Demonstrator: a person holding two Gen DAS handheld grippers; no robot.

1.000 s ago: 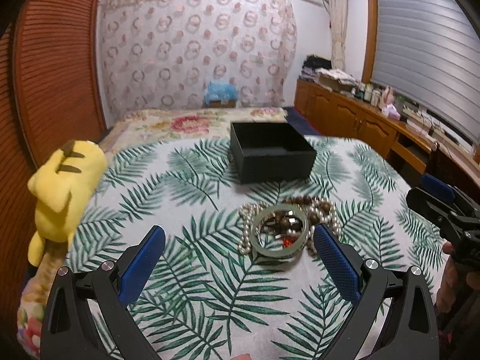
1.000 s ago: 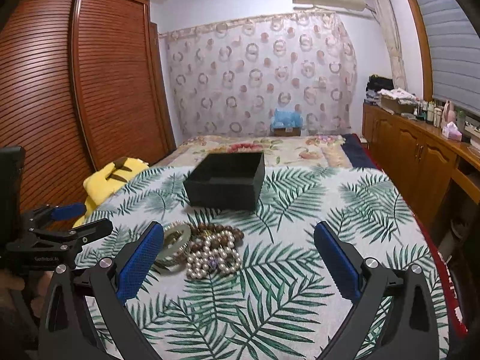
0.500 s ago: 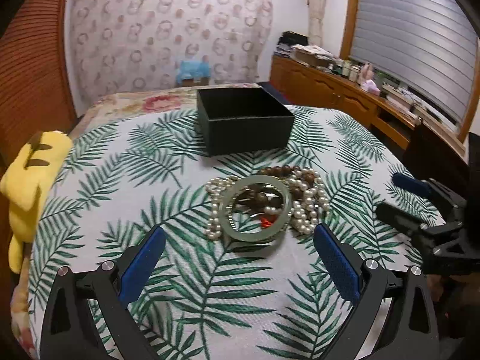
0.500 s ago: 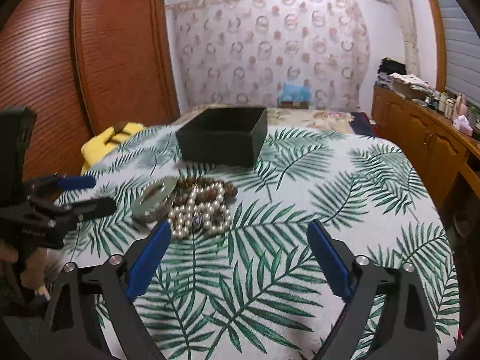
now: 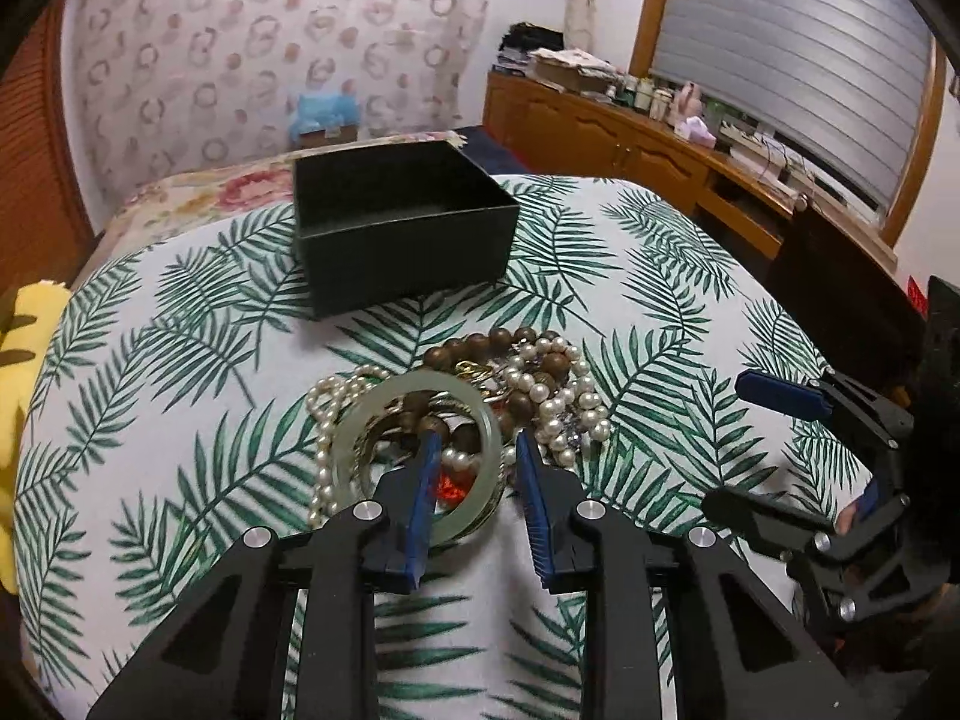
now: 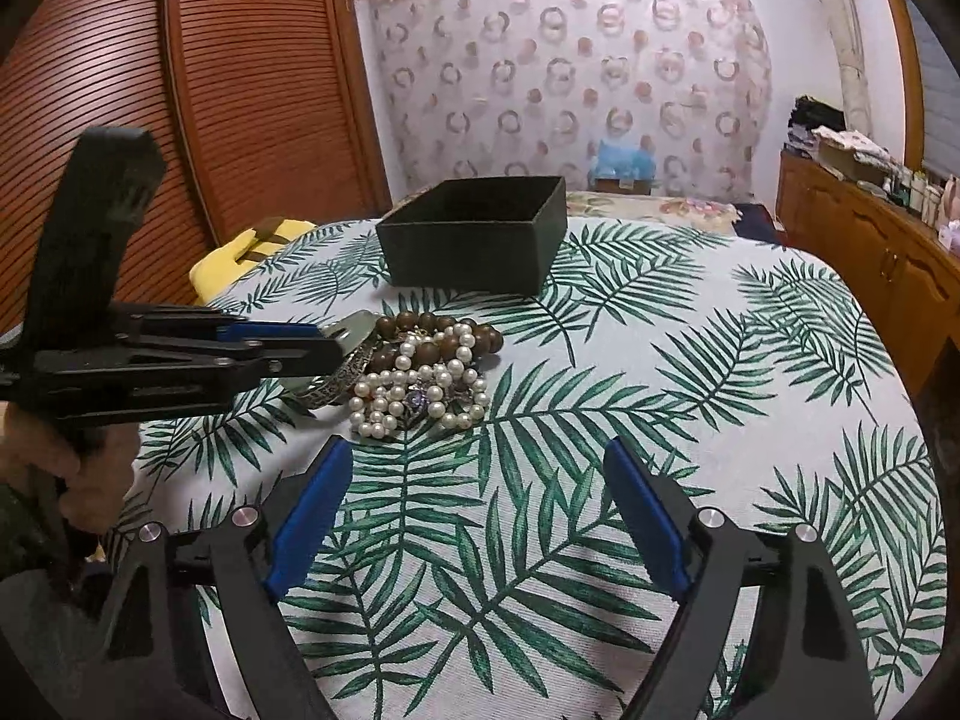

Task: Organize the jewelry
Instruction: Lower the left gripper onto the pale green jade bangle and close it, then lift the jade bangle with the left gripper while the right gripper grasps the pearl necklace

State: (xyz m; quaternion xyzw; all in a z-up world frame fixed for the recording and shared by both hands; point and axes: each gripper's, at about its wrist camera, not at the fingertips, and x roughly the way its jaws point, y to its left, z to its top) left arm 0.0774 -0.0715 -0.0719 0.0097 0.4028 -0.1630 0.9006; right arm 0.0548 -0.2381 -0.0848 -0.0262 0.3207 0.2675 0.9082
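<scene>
A heap of jewelry lies on the leaf-print table: a pale green jade bangle [image 5: 360, 414], pearl strands [image 5: 570, 402] and brown wooden beads [image 5: 510, 339]. My left gripper [image 5: 474, 450] has closed in on the near right rim of the bangle, one finger inside the ring and one outside; the rim sits between the pads. It also shows in the right wrist view [image 6: 324, 348] at the bangle [image 6: 354, 327]. An open black box [image 5: 402, 222] stands behind the heap. My right gripper [image 6: 474, 486] is open and empty, in front of the pearls [image 6: 420, 396].
A yellow plush toy [image 5: 24, 330] lies at the table's left edge. A wooden wardrobe [image 6: 180, 90] stands to the left and a wooden sideboard [image 5: 630, 138] with clutter to the right. A bed with floral cover [image 5: 240, 186] lies behind the table.
My left gripper moved forward and down onto the heap and narrowed its jaws around the bangle's rim. My right gripper came closer to the pearls and stayed open.
</scene>
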